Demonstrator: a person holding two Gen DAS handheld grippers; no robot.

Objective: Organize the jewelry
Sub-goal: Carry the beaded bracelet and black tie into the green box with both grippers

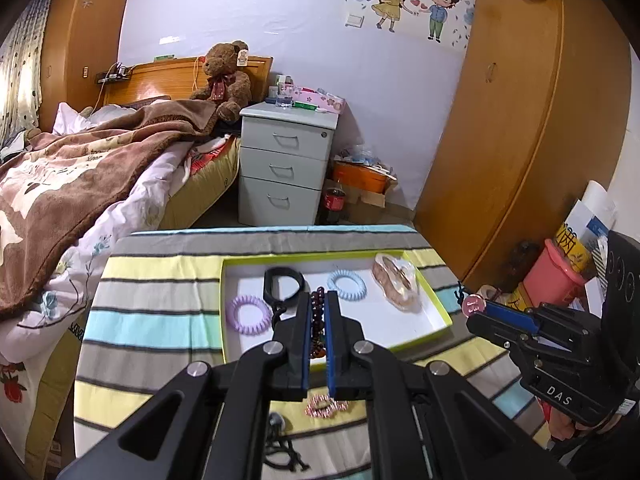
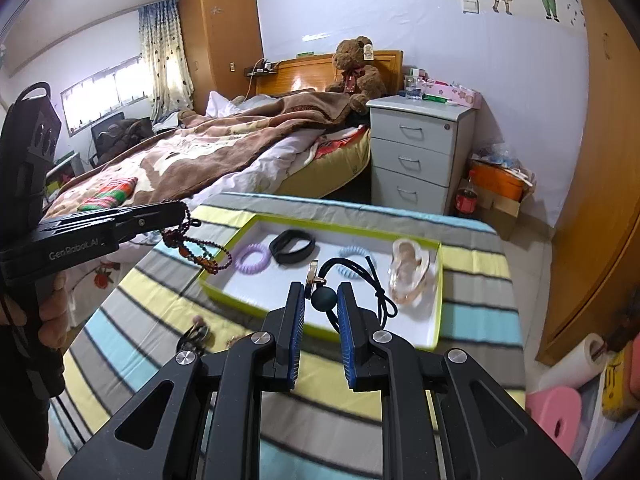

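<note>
A white tray with a lime rim (image 1: 434,300) (image 2: 436,312) lies on the striped cloth. In it are a purple coil hair tie (image 1: 248,314) (image 2: 253,258), a black band (image 1: 282,280) (image 2: 292,245), a blue coil hair tie (image 1: 346,285) (image 2: 352,250) and a clear pink clip (image 1: 396,280) (image 2: 410,276). My left gripper (image 1: 319,296) (image 2: 182,206) is shut on a dark red bead bracelet (image 1: 318,320) (image 2: 200,252), held above the tray's near-left side. My right gripper (image 2: 321,294) (image 1: 476,304) is shut on a black cord pendant with a dark ball (image 2: 324,297) and metal clasp, over the tray's front.
A pink beaded scrunchie (image 1: 325,405) and a black hair tie (image 1: 280,440) (image 2: 196,332) lie on the cloth in front of the tray. A bed (image 1: 80,184), a grey drawer cabinet (image 1: 286,168) and wooden wardrobes (image 1: 520,140) stand beyond. A pink cup (image 1: 554,276) sits at right.
</note>
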